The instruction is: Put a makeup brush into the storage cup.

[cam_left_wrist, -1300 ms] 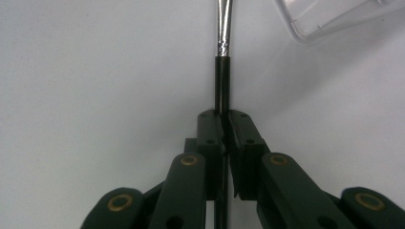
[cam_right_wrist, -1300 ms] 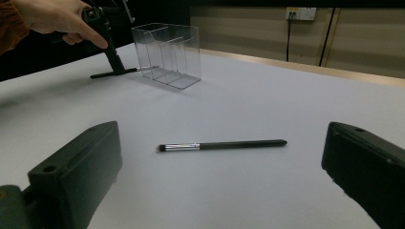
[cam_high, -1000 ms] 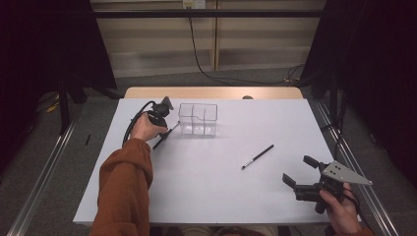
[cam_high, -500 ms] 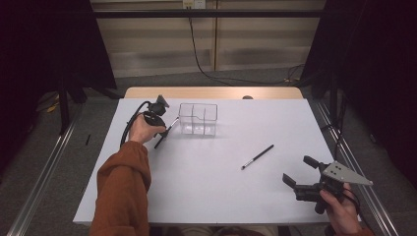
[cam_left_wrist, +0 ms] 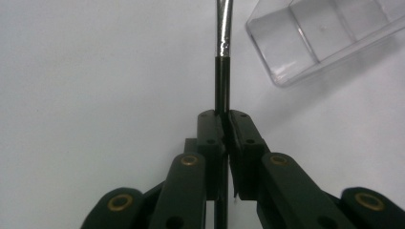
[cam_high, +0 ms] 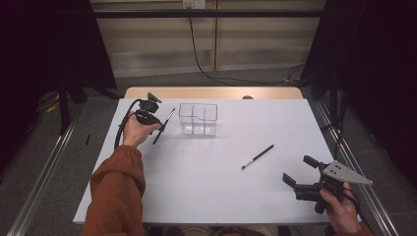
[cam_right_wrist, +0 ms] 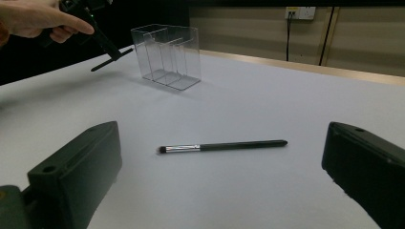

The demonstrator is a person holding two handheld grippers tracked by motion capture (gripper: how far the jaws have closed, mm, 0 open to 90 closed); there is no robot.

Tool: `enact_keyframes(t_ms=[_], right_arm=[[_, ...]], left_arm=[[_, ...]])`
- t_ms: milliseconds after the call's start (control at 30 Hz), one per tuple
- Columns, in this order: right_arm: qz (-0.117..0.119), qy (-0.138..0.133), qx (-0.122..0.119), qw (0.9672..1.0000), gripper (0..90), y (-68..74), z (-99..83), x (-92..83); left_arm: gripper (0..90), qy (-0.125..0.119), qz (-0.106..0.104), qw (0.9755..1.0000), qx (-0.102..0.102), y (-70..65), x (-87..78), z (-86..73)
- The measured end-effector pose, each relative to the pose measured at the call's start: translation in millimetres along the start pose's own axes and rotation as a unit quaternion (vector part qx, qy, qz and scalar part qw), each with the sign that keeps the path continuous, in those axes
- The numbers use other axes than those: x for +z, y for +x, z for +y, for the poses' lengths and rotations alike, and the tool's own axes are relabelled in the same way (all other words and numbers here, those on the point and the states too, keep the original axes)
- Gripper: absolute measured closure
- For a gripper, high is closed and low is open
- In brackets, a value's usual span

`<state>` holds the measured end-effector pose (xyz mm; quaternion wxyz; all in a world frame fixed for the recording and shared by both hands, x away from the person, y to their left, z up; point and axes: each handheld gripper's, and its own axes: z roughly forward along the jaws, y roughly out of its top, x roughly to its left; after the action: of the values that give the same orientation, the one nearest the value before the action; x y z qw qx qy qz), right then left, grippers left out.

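My left gripper [cam_high: 157, 129] hangs above the far left of the table, shut on the black handle of a makeup brush [cam_high: 164, 124]. In the left gripper view the jaws [cam_left_wrist: 223, 118] pinch the handle, and the brush's silver ferrule [cam_left_wrist: 223, 33] points away beside a clear divided box [cam_left_wrist: 325, 33]. The box [cam_high: 198, 119] stands just right of that brush. A second brush [cam_high: 257, 157] lies flat on the white table, right of centre. My right gripper [cam_high: 296, 168] rests open at the near right, and that brush [cam_right_wrist: 224, 145] lies ahead of its spread jaws [cam_right_wrist: 222, 160].
White paper covers the table [cam_high: 206, 191], with the wooden far edge [cam_high: 211, 92] showing behind it. A cable [cam_high: 120, 128] loops from the left gripper. Dark curtains stand at both sides, and metal rails run along the floor.
My left gripper has lifted the held brush slightly and shifted it a little to the left and away, still beside the box. The right gripper has stayed put.
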<state>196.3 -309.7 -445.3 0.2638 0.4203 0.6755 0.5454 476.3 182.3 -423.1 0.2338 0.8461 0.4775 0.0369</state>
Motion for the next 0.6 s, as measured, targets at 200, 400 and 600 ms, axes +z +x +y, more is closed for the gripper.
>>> enact_keyframes(t_ms=[200, 400, 600], right_arm=[[0.000, -0.001, -0.004, 1.0000, 0.0, -0.2, 0.0, -0.9], [0.001, 0.000, -0.003, 1.0000, 0.0, -0.2, -0.3, -0.7], [-0.001, -0.001, -0.001, 1.0000, 0.0, 0.0, -0.1, -1.1]], left_arm=[[84.3, -0.032, -0.001, 0.9995, 0.006, -1.4, -9.6, -3.1], [84.2, -0.050, -0.007, 0.9985, 0.019, -4.8, -15.7, -7.2], [84.2, -0.081, 0.002, 0.9964, 0.026, -6.4, -24.3, -14.4]])
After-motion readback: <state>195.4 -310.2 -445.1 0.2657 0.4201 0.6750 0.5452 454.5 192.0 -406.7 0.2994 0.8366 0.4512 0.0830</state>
